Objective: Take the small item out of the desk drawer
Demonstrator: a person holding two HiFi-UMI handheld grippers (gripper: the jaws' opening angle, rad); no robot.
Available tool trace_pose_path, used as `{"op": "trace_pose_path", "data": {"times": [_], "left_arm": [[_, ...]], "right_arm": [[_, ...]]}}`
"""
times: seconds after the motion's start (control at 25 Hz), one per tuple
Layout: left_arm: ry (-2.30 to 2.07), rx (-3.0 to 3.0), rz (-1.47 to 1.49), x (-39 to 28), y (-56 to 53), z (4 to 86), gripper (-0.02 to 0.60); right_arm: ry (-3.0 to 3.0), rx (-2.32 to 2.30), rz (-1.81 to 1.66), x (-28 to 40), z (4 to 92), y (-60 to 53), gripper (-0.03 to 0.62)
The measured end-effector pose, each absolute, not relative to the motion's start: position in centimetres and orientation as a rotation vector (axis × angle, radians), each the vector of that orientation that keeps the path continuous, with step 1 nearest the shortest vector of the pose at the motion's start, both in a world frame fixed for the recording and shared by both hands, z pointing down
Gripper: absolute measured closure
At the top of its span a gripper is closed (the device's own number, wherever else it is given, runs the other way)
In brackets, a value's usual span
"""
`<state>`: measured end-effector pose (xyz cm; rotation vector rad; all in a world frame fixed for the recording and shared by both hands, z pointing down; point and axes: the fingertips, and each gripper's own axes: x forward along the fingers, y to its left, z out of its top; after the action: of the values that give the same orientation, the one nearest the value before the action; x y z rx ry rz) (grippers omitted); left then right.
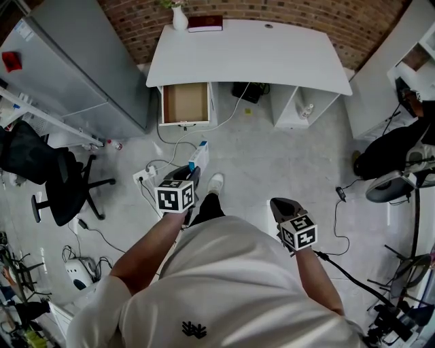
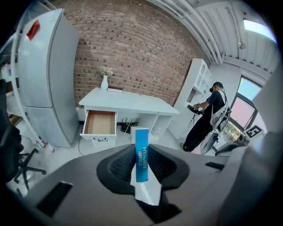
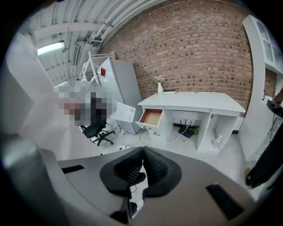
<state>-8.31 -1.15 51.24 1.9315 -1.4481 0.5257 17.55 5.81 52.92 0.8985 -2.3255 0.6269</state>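
While the person stands well back from the desk (image 1: 251, 54), the left gripper (image 1: 190, 175) is clamped on a small box (image 2: 141, 154) (blue front, white sides). The box stands upright between the pads, out over the floor and far from the drawer (image 1: 185, 103). That drawer, under the desk's left end, is pulled out and shows its brown bottom. The right gripper (image 3: 140, 165) has its jaws closed against each other. At the desk's back edge, near the left corner, a white vase (image 1: 179, 17) stands just beside what looks like a dark red book (image 1: 204, 24).
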Motion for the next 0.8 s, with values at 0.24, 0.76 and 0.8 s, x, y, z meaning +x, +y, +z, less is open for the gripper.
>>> {"op": "trace_pose_path", "data": {"times": [0.24, 0.76, 0.8], "left_arm": [[-1.44, 1.928, 0.526, -8.44, -0.88, 51.46, 0.483], [-1.442, 1.932, 0.533, -8.71, -0.88, 51.24, 0.483], [-1.443, 1.931, 0.535, -8.68, -0.88, 51.18, 0.483]], "right_arm": [[-2.326, 0.884, 0.621, 17.12, 52.91, 5.91, 0.563], [-2.322, 0.868, 0.6, 16.81, 52.84, 5.9, 0.565], [-2.322, 0.867, 0.6, 16.87, 52.85, 5.89, 0.565]]}}
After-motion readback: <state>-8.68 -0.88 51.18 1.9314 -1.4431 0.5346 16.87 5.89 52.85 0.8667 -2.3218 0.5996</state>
